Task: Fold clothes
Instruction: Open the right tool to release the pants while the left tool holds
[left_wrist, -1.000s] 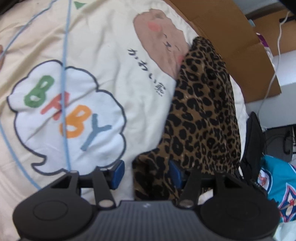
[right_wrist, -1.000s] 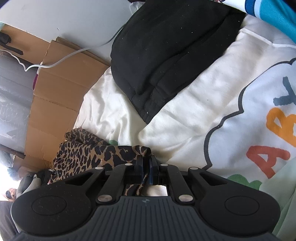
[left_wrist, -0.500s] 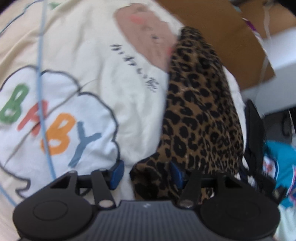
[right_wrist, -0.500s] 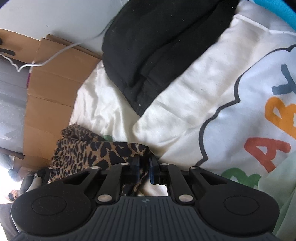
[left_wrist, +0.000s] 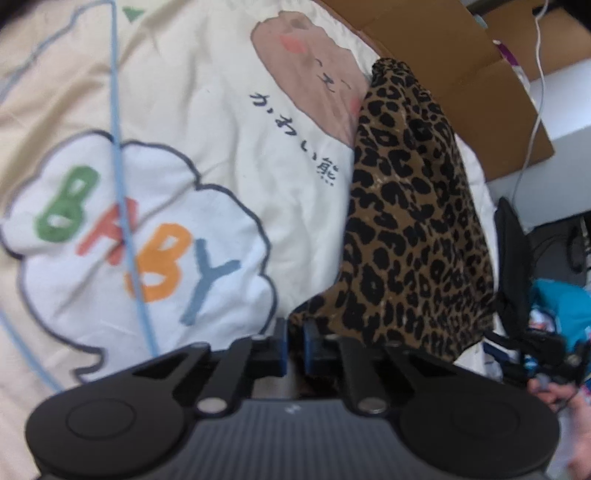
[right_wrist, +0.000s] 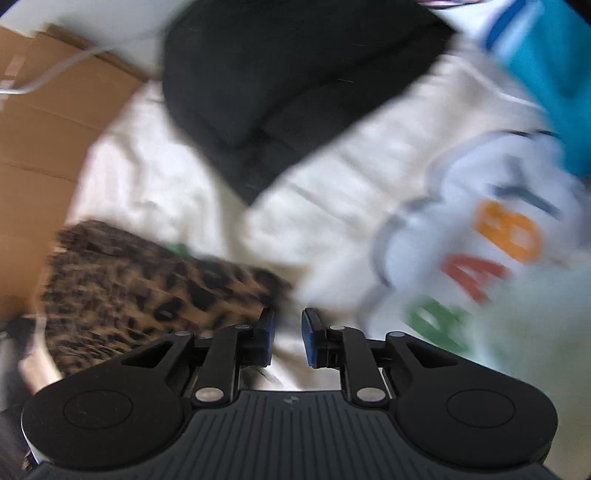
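Lying under everything: a cream bedspread (left_wrist: 192, 122) printed with a bear and a cloud reading BABY; it carries all the clothes.
Black garment (right_wrist: 295, 85): folded, at the bedspread's far edge in my right view, beside the brown cardboard (right_wrist: 44, 122).
Leopard-print garment (left_wrist: 413, 221): bunched into a long heap along the bedspread's right edge in my left view, its far end reaching the bear print.
Turquoise garment (right_wrist: 554, 74): at the top right corner of my right view, blurred.
My left gripper (left_wrist: 294, 345): jaws closing, nearly together, pinching the near corner of the leopard-print garment.
My right gripper (right_wrist: 287, 341): jaws opening, a narrow gap, nothing between them; the leopard cloth lies just left of my left finger.
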